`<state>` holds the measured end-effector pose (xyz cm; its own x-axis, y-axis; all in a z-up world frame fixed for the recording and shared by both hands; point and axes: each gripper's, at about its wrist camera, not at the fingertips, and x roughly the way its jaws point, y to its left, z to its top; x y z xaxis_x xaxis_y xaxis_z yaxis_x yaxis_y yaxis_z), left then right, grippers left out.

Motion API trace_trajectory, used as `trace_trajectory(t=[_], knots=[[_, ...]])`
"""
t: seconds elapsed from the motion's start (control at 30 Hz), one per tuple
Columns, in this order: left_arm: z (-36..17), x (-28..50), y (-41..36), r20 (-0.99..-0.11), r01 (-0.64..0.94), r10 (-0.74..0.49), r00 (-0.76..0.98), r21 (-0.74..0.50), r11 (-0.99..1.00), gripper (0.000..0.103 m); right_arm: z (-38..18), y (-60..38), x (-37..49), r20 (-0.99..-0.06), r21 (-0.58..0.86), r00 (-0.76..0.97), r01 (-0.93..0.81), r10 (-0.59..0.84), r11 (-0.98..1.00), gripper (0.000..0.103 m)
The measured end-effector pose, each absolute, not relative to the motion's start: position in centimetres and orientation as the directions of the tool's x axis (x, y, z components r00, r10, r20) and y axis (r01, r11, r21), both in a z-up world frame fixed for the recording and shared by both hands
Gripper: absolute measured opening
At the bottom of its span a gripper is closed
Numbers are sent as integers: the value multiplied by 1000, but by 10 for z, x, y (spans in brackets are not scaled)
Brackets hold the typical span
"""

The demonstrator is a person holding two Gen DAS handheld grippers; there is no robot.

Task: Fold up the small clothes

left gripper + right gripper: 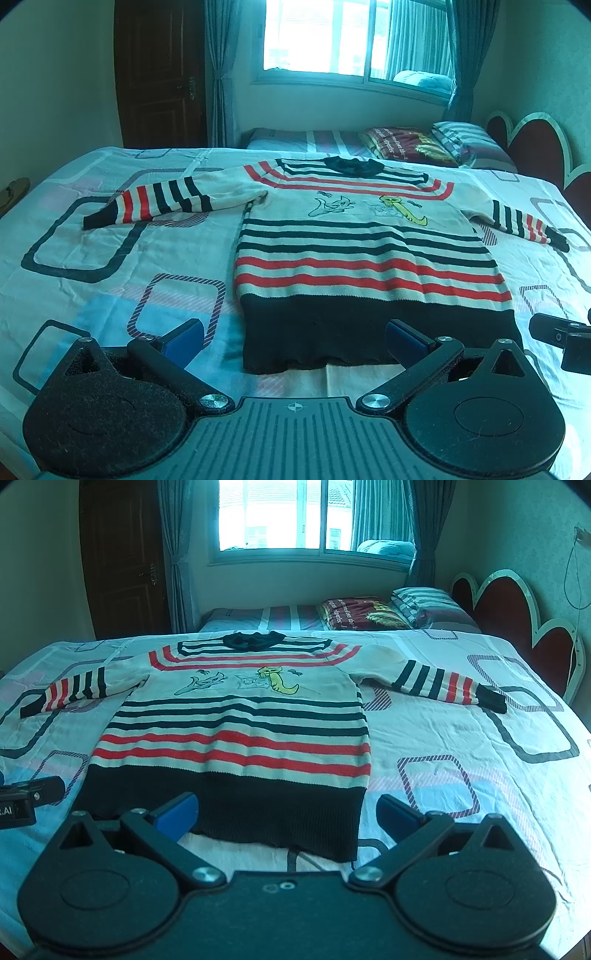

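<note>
A small striped sweater (365, 251) (236, 731) lies flat on the bed, face up, both sleeves spread out, its dark hem nearest me. It is cream with red and dark stripes and cartoon figures on the chest. My left gripper (293, 338) hovers open over the hem's left part, one blue pad off the cloth at the left. My right gripper (286, 812) hovers open over the hem's right corner, its right pad beyond the sweater's edge. Neither holds anything. Each gripper's edge shows in the other's view.
The bedsheet (92, 240) (461, 738) has rounded-square prints and spreads wide on both sides. Folded bedding and pillows (424, 144) (388, 611) lie at the far end by a heart-shaped headboard (517, 616). A window (280, 513) and dark door (159, 74) stand behind.
</note>
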<state>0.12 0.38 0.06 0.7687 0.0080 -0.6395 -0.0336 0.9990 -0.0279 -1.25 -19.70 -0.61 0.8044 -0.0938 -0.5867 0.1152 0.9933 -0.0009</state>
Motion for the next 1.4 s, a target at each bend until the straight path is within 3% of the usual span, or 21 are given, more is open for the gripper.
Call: trace_trajectory(t=[1.4], knots=[[-4,2,7,-643,-35,12,766,-24,999,103,-6,-199,-12,-588,6,803,118,-92,993,102]])
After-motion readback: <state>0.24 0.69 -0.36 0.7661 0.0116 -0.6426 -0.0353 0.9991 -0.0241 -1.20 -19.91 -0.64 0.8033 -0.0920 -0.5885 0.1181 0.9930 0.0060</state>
